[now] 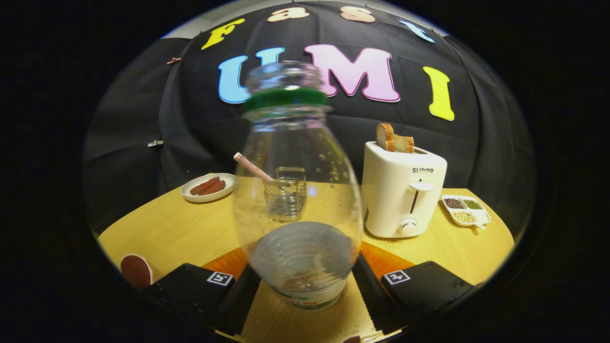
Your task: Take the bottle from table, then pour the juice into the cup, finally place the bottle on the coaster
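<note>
Clear plastic bottle (298, 190), uncapped and upright, sits clamped between both fingers (238, 297) of the gripper (301, 290) above the table (167, 228). Beyond it stand a wire basket (286, 193) and toaster (402, 190).

The scene is seen from a single fisheye camera carried on the hand-held gripper (305, 286), set low and close above the table (181, 228) and faced forward along the two fingers (190, 290), which appear at the lower part of the frame. The bottle (298, 190) is viewed at very close range, mid-frame; the toaster (402, 190) is seen farther off, right of centre.
</note>
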`<state>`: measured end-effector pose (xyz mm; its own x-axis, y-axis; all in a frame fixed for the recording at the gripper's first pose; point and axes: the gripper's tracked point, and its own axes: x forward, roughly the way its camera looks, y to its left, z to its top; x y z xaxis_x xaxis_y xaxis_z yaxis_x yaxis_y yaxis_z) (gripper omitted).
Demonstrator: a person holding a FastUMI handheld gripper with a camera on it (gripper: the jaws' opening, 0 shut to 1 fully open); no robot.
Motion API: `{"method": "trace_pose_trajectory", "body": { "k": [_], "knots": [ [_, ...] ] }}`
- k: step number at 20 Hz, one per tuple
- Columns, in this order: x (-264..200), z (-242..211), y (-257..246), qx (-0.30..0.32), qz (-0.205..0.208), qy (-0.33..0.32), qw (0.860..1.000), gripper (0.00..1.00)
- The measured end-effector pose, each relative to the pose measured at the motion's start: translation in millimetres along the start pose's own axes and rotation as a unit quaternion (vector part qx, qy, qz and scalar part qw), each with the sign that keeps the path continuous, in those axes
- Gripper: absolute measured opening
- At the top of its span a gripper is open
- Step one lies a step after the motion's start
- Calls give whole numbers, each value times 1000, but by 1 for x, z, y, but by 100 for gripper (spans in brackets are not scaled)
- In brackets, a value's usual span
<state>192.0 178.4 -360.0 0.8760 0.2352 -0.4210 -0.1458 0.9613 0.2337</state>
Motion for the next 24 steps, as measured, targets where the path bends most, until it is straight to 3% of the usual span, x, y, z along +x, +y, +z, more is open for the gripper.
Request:
{"method": "trace_pose_trajectory", "body": {
  "k": [10,16,24],
  "knots": [
    [-37,23,3,-38,12,-30,999,98],
    [-106,53,10,-67,28,-47,996,98],
    [-216,120,5,-26,27,-57,998,98]
  ]
}}
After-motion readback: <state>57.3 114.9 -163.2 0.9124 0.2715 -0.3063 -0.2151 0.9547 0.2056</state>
